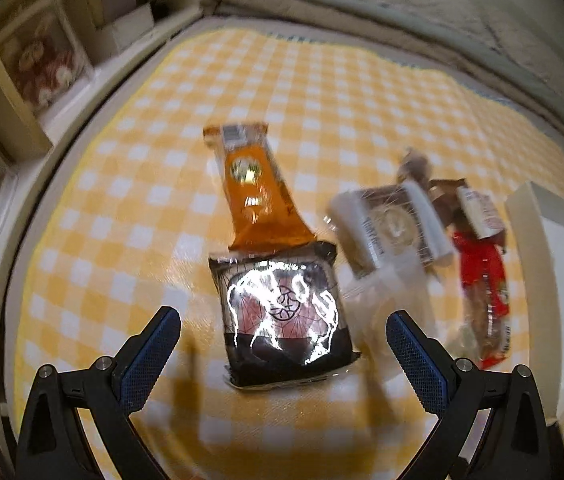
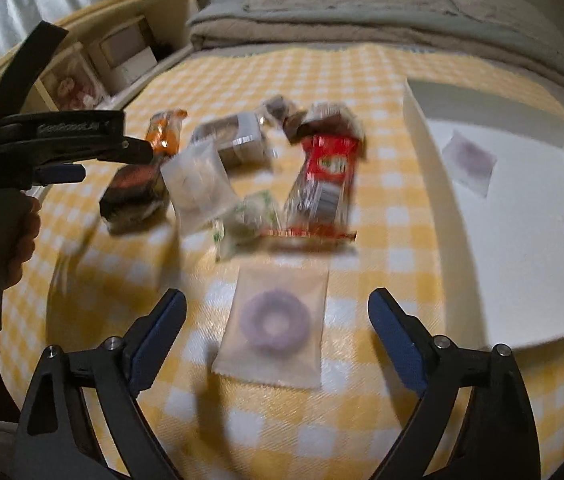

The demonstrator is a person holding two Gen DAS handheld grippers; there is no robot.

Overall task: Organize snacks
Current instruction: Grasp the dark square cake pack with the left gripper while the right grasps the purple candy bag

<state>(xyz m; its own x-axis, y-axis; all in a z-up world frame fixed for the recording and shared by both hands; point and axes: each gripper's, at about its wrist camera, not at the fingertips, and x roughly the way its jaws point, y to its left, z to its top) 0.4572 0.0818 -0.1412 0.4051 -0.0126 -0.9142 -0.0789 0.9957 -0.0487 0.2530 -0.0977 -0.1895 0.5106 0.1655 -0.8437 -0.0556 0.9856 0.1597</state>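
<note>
My left gripper (image 1: 283,322) is open above a black shiny snack packet (image 1: 285,316) that lies between its fingers on the yellow checked cloth (image 1: 130,208). An orange packet (image 1: 252,188) lies just beyond it. My right gripper (image 2: 278,312) is open over a clear packet with a purple ring snack (image 2: 274,320). A red packet (image 2: 321,180), a clear white packet (image 2: 196,184) and a green-white packet (image 2: 248,220) lie further off. The left gripper also shows in the right wrist view (image 2: 82,160), above the black packet (image 2: 134,200).
A white box (image 2: 433,184) stands at the right and holds two small pink-filled packets (image 2: 467,160). A folded grey blanket (image 2: 341,16) lies at the back. Wooden shelves (image 2: 114,52) stand at the back left. More brown wrapped snacks (image 1: 397,224) lie in the pile.
</note>
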